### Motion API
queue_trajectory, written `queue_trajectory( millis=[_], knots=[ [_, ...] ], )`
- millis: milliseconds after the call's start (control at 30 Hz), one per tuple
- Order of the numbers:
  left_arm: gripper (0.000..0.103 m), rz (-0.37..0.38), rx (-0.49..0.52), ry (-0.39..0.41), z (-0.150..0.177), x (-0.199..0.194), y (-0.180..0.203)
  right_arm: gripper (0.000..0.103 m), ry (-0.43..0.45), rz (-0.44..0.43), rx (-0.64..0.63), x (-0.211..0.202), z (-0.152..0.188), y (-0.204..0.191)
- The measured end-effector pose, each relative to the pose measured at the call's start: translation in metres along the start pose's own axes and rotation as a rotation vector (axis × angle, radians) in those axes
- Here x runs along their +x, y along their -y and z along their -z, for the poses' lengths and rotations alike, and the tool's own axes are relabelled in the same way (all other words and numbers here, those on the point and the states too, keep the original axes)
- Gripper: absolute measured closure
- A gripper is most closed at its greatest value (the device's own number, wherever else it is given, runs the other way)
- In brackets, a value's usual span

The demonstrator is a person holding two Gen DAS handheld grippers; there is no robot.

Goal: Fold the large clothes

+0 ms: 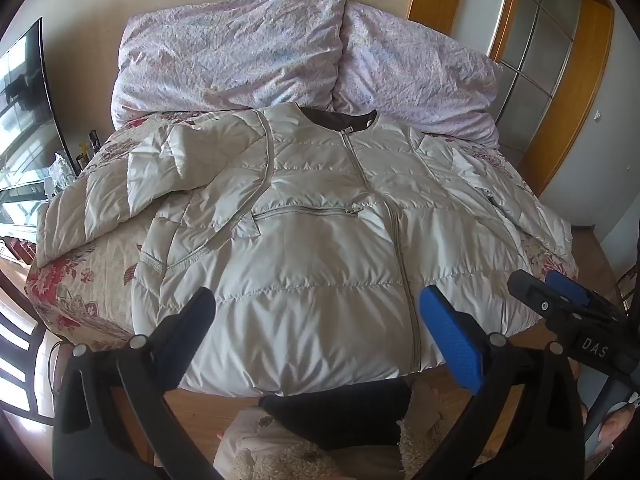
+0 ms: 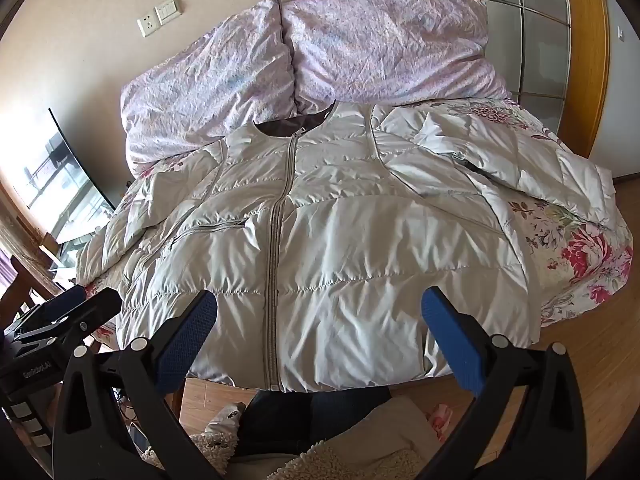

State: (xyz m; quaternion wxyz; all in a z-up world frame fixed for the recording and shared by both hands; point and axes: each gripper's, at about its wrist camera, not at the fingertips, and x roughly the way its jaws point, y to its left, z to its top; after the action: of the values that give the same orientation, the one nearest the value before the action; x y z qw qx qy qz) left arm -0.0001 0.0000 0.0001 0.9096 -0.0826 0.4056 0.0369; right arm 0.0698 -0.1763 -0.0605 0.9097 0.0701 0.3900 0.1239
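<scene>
A large white quilted jacket [image 1: 320, 240] lies front up on a bed, zipped, its brown collar toward the pillows. It also shows in the right wrist view [image 2: 340, 240]. Its left sleeve [image 1: 100, 200] lies bent across the chest side; its right sleeve [image 2: 520, 168] lies out to the right. My left gripper [image 1: 316, 316] is open and empty above the jacket's hem. My right gripper [image 2: 320, 316] is open and empty above the hem too. The right gripper also shows at the right edge of the left wrist view [image 1: 552, 292].
A floral bedspread [image 2: 580, 248] covers the bed. A crumpled lilac duvet [image 1: 280, 52] is piled at the head. A curved screen [image 1: 24, 100] stands at the left. Wooden floor [image 2: 580, 360] and a wood-framed door [image 1: 560, 60] lie to the right.
</scene>
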Motion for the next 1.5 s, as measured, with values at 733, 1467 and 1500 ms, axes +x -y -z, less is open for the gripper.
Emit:
queue_trajectory(
  millis=[733,1467,1500],
  knots=[
    [0.002,0.002,-0.003,-0.004,0.0,0.0002,-0.0002,0.001,-0.001,0.0,-0.001,0.003,0.0,0.0002],
    [0.002,0.002,-0.003,-0.007,0.0,0.0003,-0.0002,0.001,-0.005,-0.004,0.002,0.0059,-0.0005,0.0018],
    [0.002,0.001,-0.003,-0.006,0.0,0.0003,-0.0001,0.001,-0.005,-0.005,0.002,0.0059,-0.0005,0.0018]
  ],
)
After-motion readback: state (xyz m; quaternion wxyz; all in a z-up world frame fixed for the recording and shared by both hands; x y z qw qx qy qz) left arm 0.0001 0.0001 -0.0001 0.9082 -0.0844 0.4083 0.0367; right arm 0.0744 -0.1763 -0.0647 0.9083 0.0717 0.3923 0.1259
